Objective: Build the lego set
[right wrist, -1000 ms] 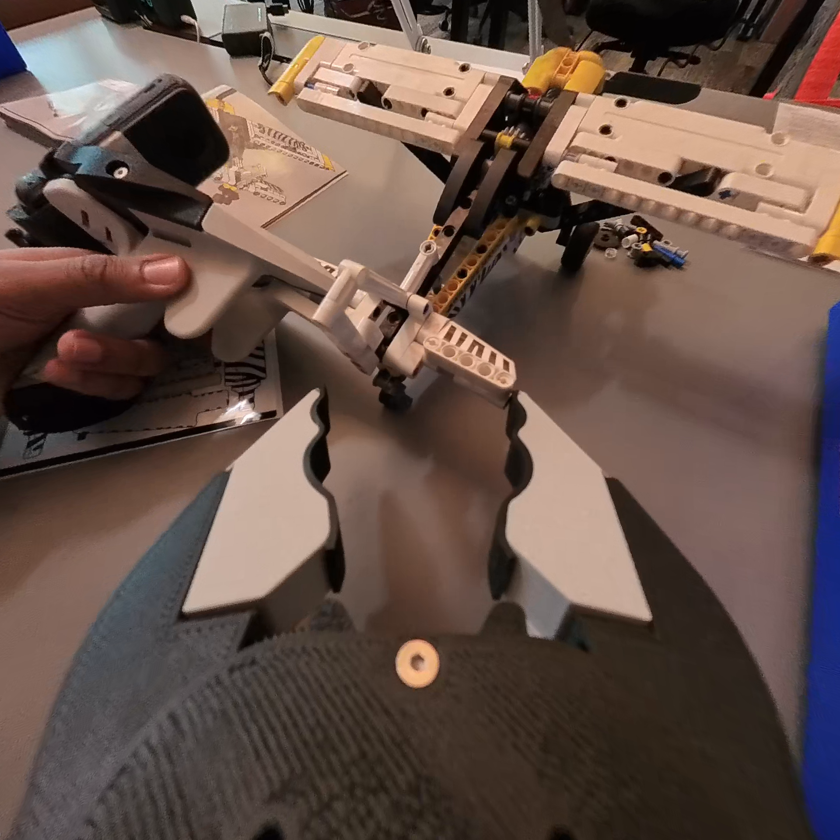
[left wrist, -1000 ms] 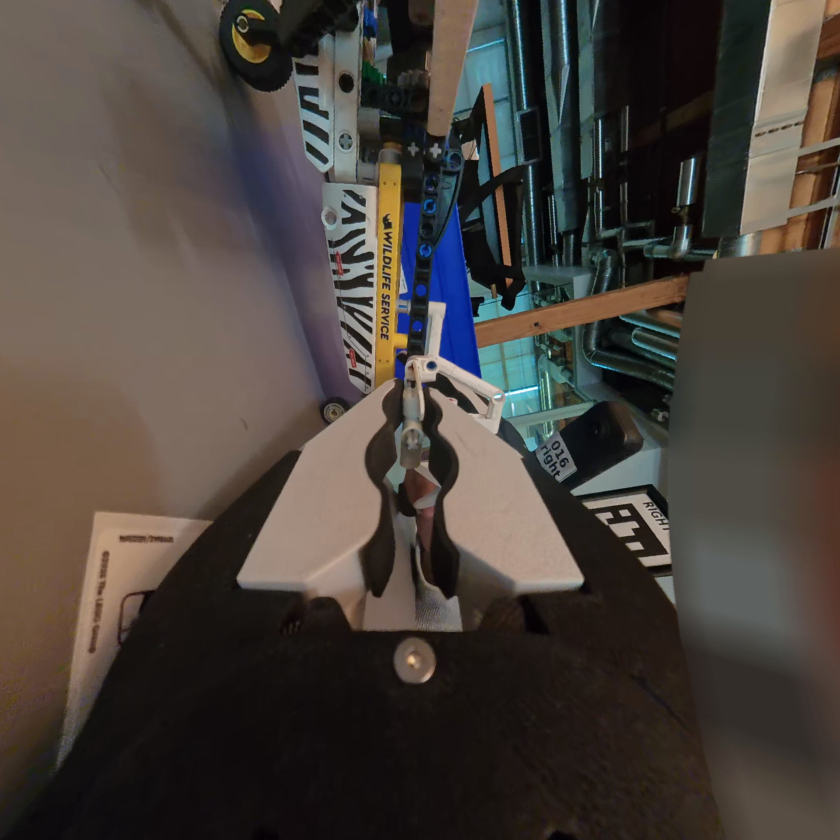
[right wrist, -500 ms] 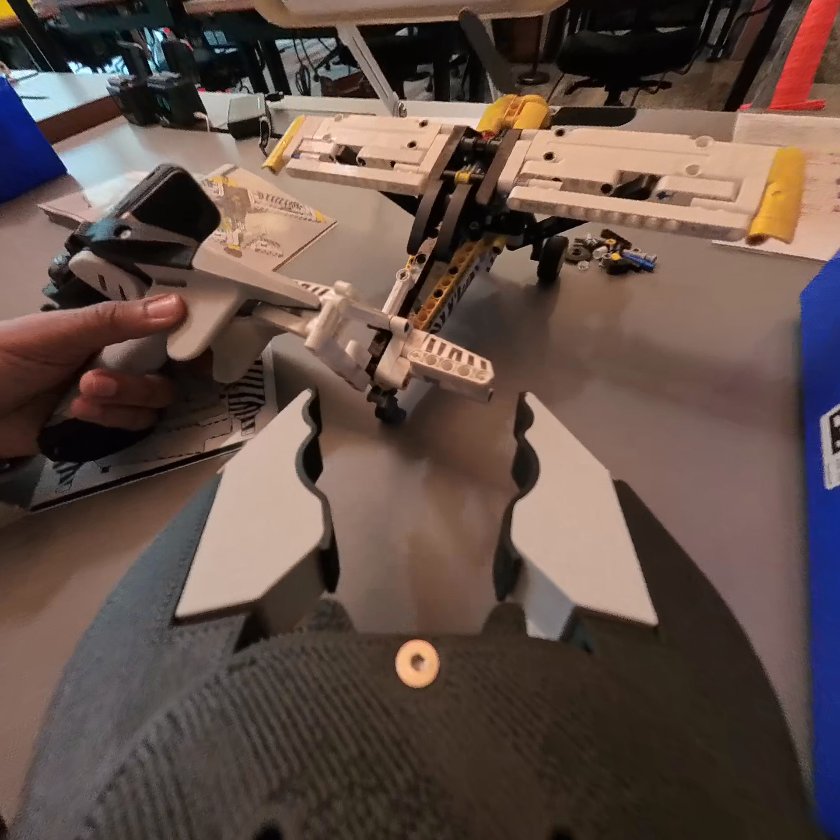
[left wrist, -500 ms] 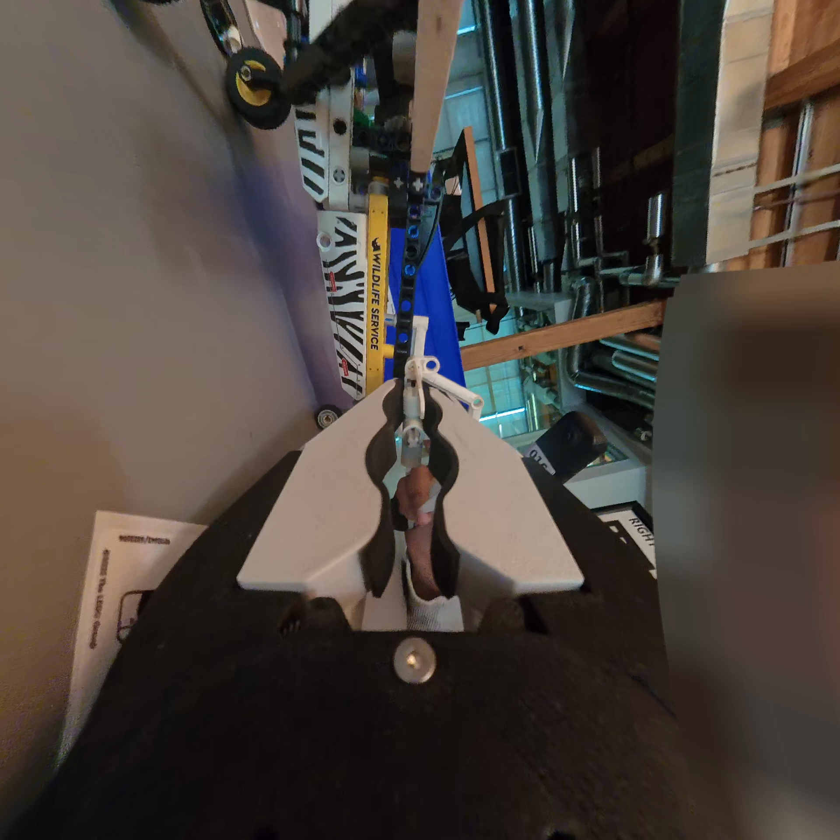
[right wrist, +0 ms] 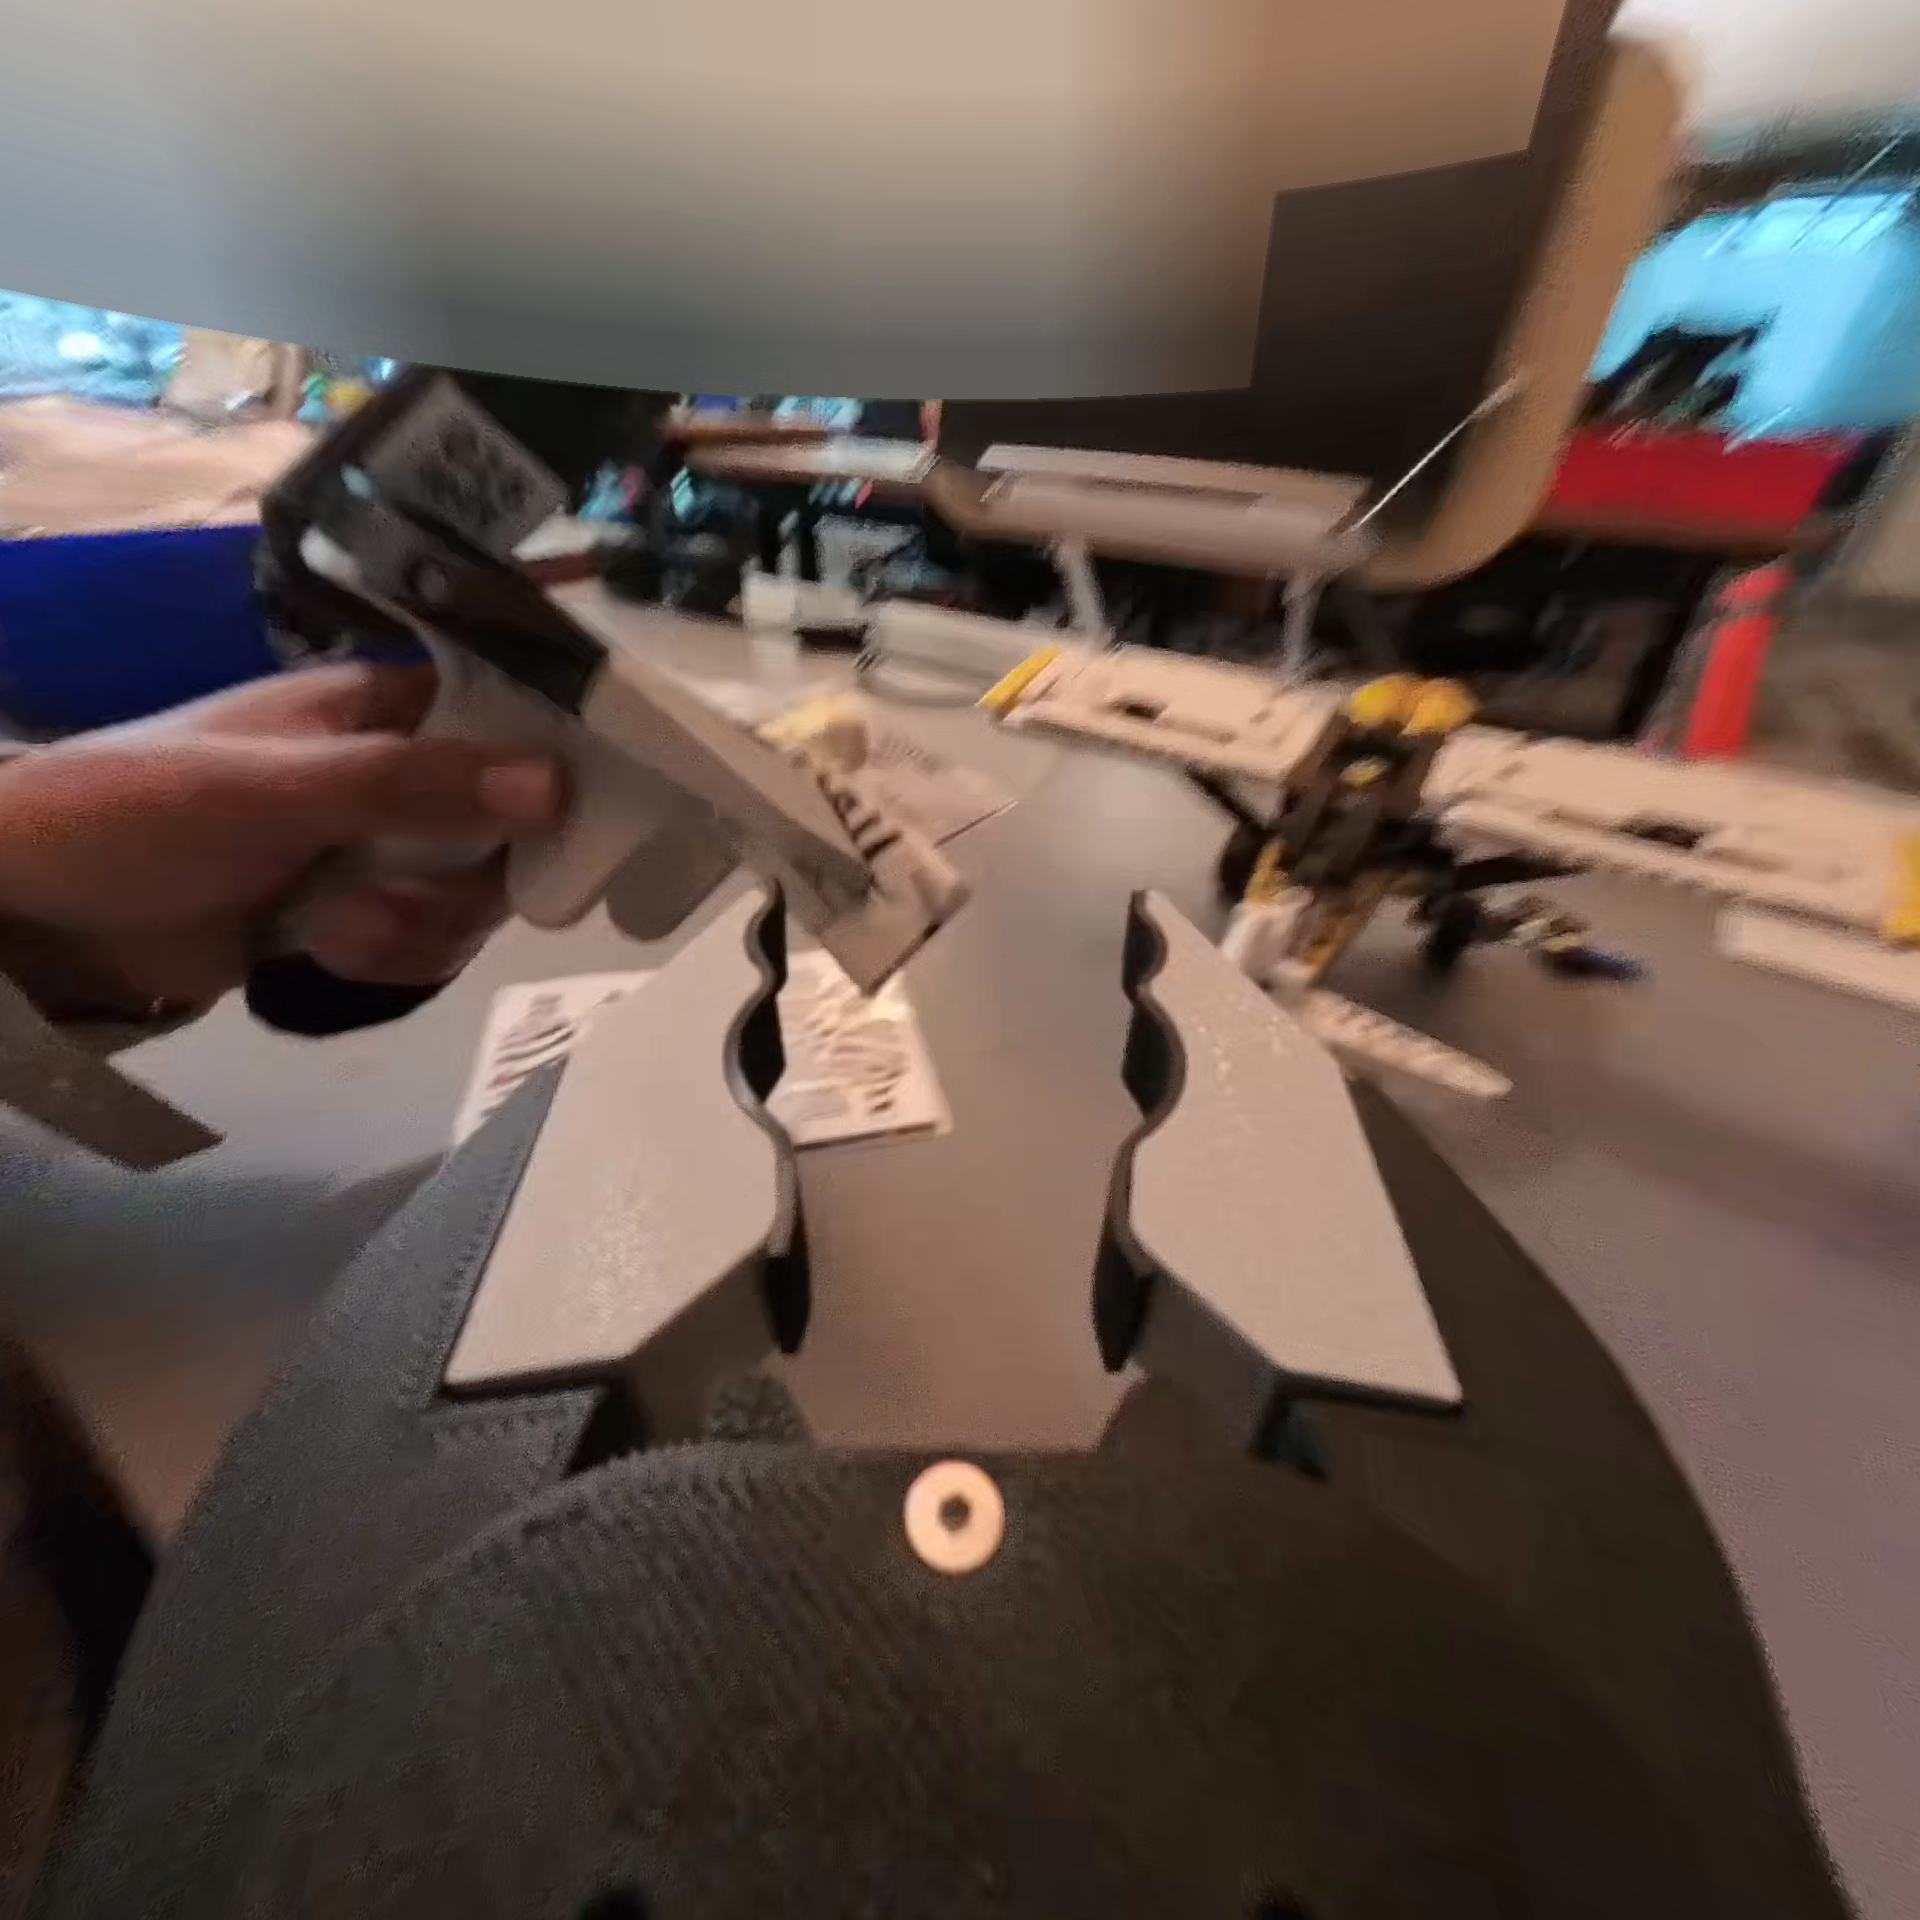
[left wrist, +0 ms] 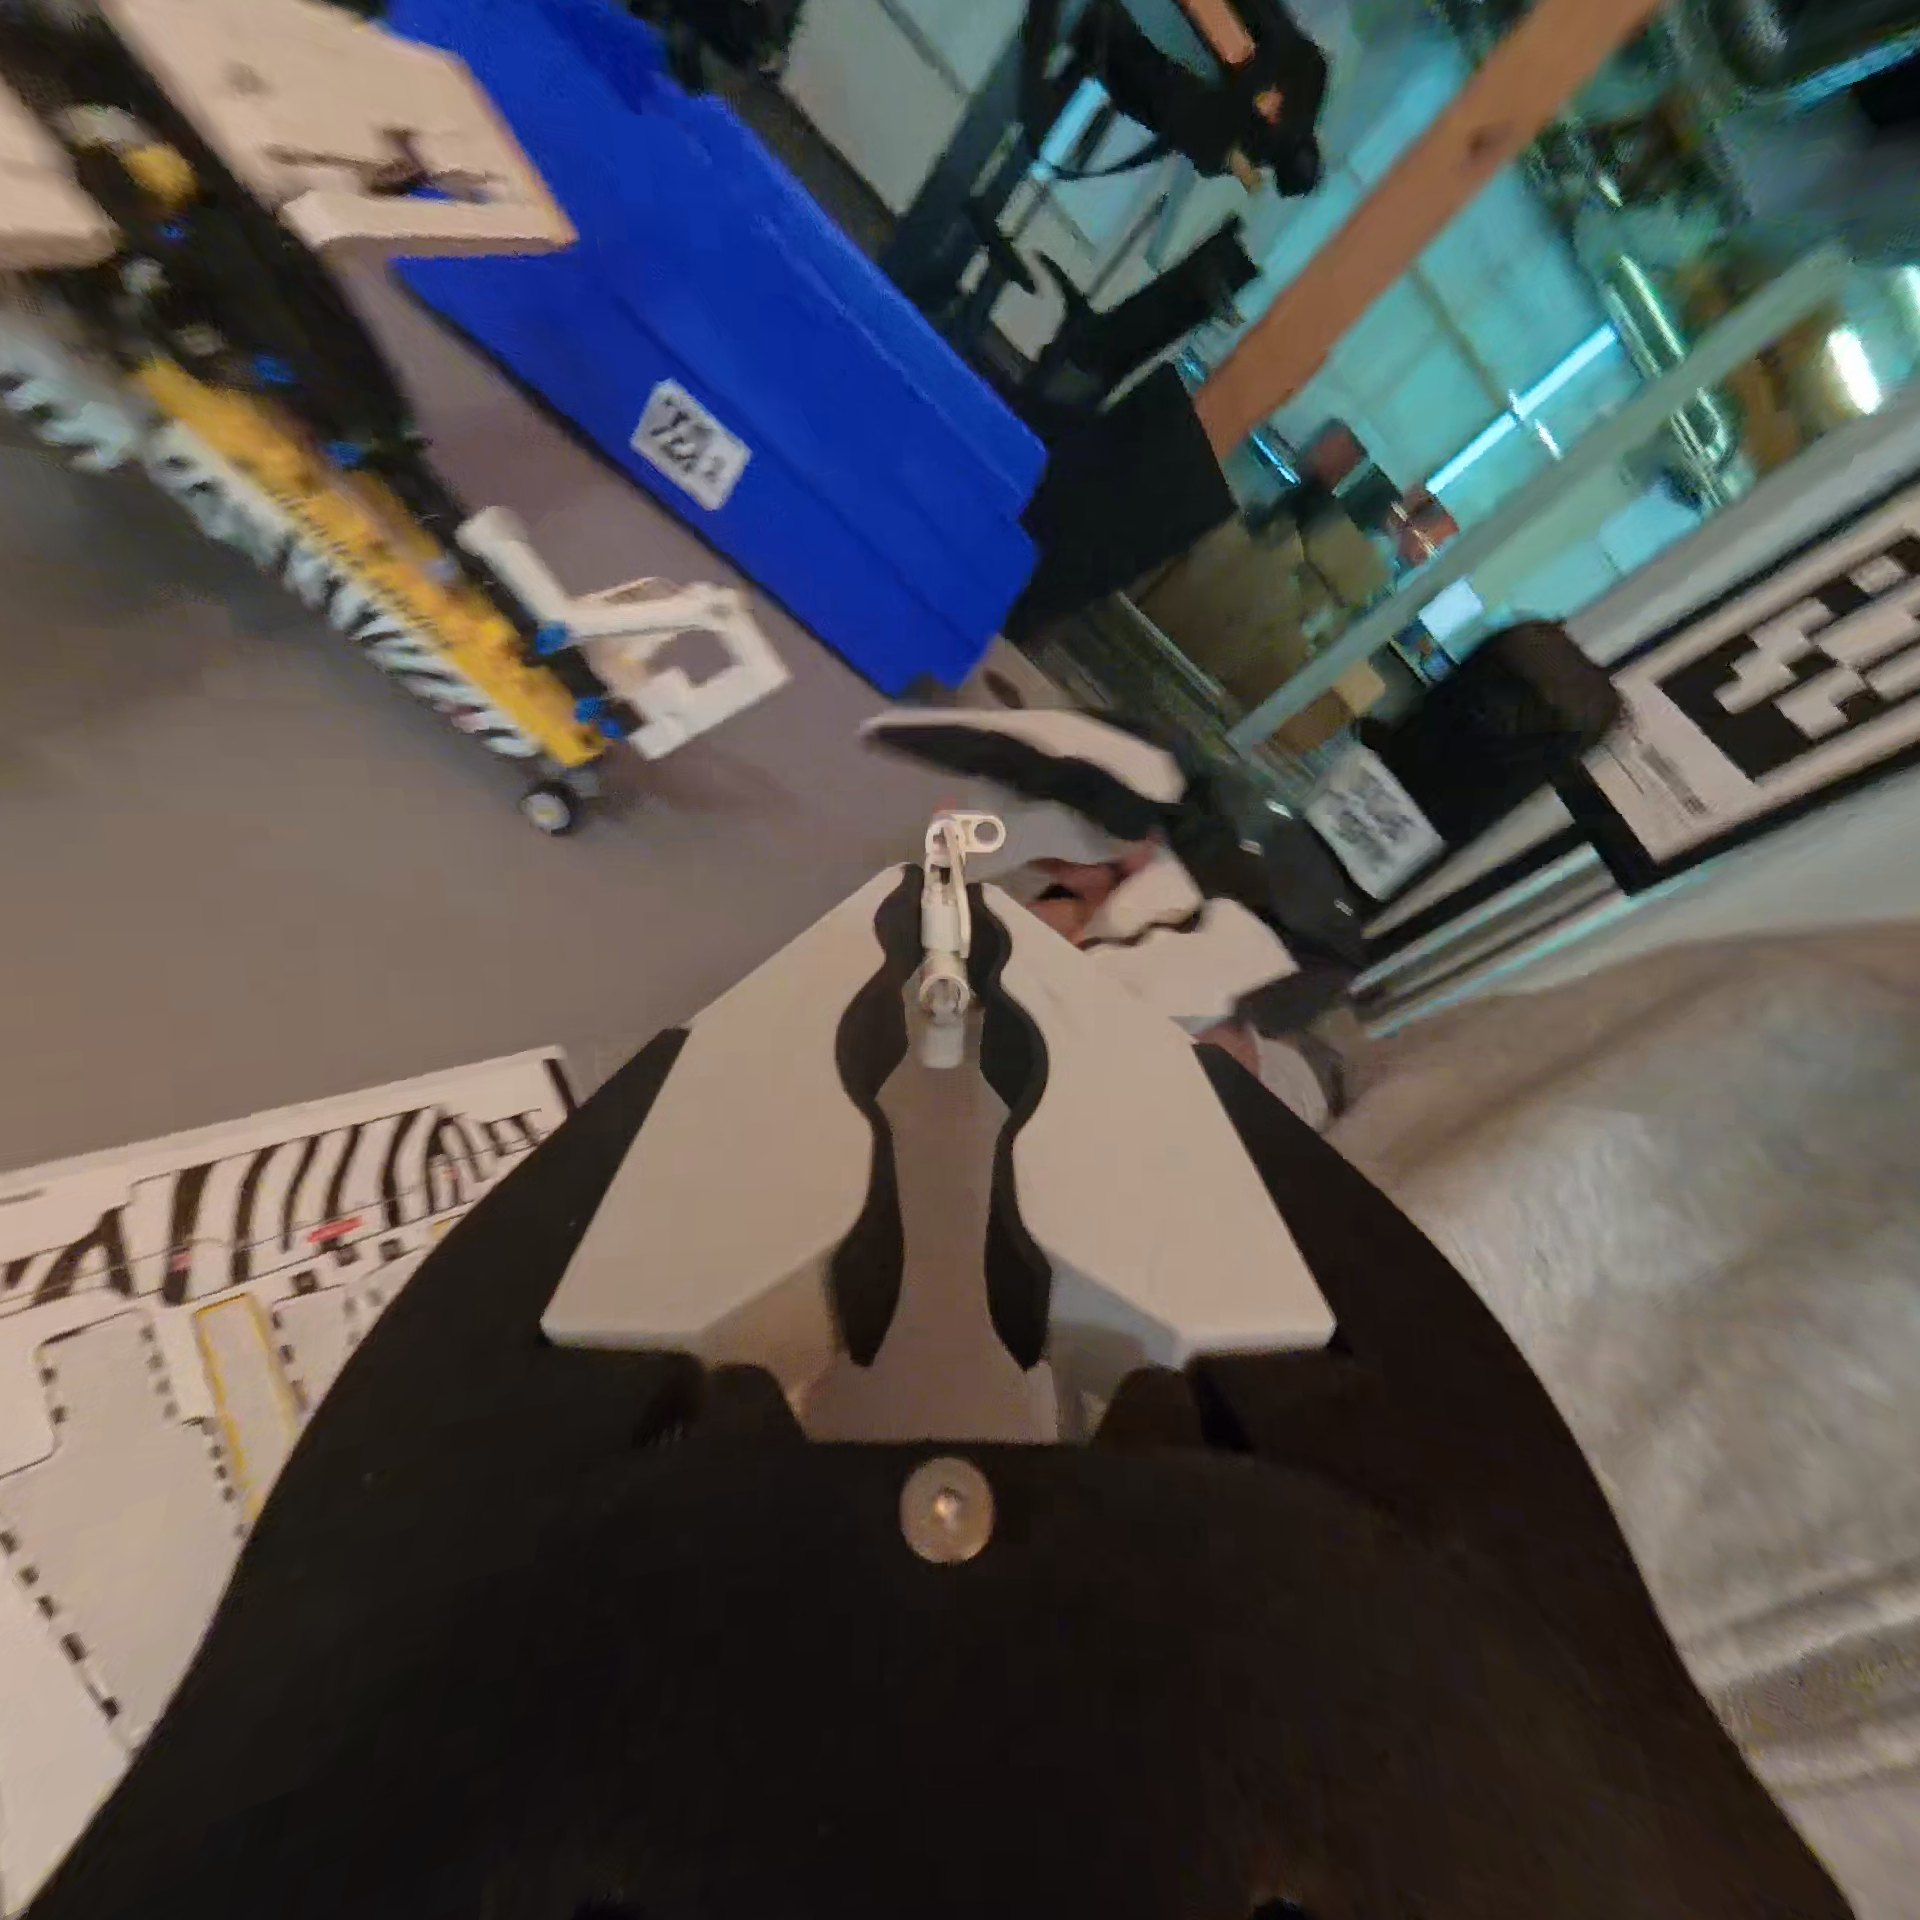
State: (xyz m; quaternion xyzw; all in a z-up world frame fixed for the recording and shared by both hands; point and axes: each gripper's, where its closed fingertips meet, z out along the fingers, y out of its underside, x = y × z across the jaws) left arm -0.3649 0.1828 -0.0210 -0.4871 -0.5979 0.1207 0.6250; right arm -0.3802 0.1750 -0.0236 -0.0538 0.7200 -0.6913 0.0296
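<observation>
The lego plane (left wrist: 353, 561), white and yellow with zebra stripes, stands on the grey table (left wrist: 260, 914) at the upper left of the left wrist view. It also shows blurred at the right of the right wrist view (right wrist: 1340, 831). My left gripper (left wrist: 948, 896) is shut on a small white lego connector piece (left wrist: 951, 914), held in the air away from the plane. A hand holds this gripper at the left of the right wrist view (right wrist: 894, 925). My right gripper (right wrist: 951, 935) is open and empty, above the table; it also shows beyond the left fingertips (left wrist: 1039, 758).
A zebra sticker sheet (left wrist: 208, 1247) lies by the left gripper and shows in the right wrist view (right wrist: 852, 1070). A blue bin (left wrist: 748, 395) stands behind the plane. An instruction booklet (right wrist: 894, 758) and loose small parts (right wrist: 1558, 925) lie farther back. My two grippers' fingertips are within a few centimetres of each other.
My left gripper has pulled away from the plane's tail and turned, still holding the small white piece. My right gripper has drawn back and risen; the plane now sits farther off to its right.
</observation>
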